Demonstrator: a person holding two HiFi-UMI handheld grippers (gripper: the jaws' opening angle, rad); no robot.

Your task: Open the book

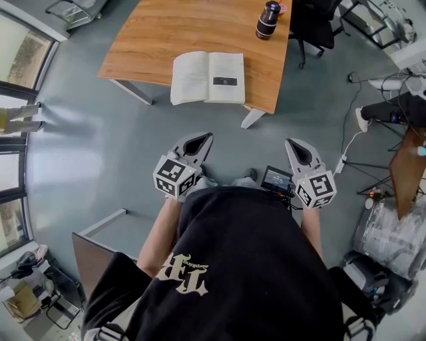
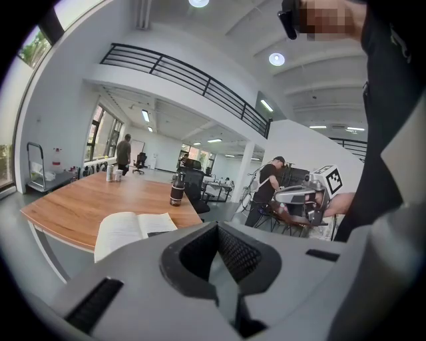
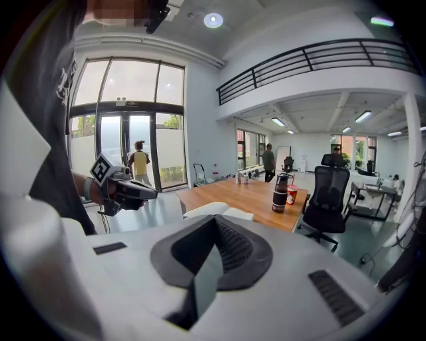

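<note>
1. Lying open near the front edge of the wooden desk (image 1: 166,33), the book (image 1: 207,78) shows two pale pages, with a small dark patch on the right-hand one.
2. A dark bottle (image 1: 268,20) stands upright near the desk's far right corner, well apart from the book; the right gripper view shows a red cup (image 3: 291,195) just beside it.
3. The left gripper (image 1: 203,138) is held in front of the person's black shirt, over the grey floor and clear of the desk. Its jaws are pressed together with nothing between them.
4. The right gripper (image 1: 291,142) is held level with it on the other side, jaws likewise pressed together and empty.
5. Both grippers point toward the desk, and neither touches the book.
6. A black office chair (image 1: 313,23) stands off the desk's right end.
</note>
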